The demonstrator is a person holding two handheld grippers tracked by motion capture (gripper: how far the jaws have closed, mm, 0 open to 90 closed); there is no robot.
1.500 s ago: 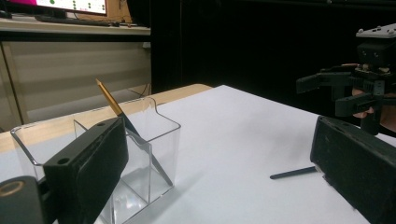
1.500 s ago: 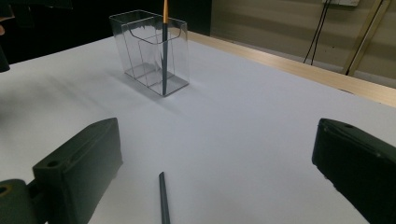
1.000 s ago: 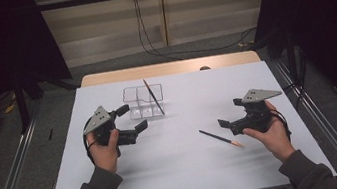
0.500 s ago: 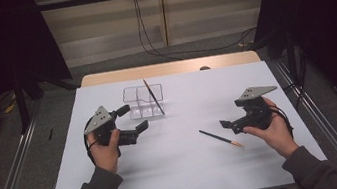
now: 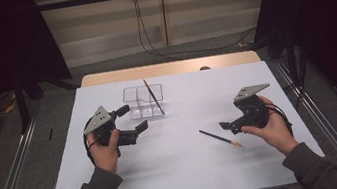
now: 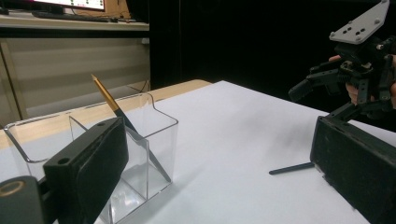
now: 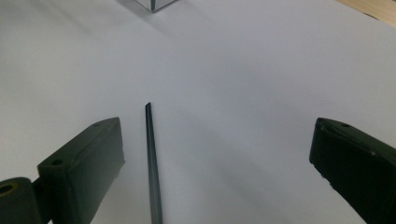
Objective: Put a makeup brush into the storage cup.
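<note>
Nearest the table's point(image 5: 120, 187) front edge, toward its right side, the right gripper point(image 5: 229, 127) hangs with its jaws spread wide over the dark pencil point(image 5: 220, 138) lying flat on the white top, the pencil sitting closer to one jaw in the right gripper view. Toward the left edge, the left gripper point(image 5: 134, 130) is also spread and holds nothing. Farther back, near the middle of the rear edge, the clear organizer point(image 5: 143, 100) holds a second pencil point(image 5: 153, 96) leaning inside it.

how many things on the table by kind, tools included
pencils: 2, one lying on the table, one leaning in the box
clear box: 1
tools: 2, left, right
total: 5
</note>
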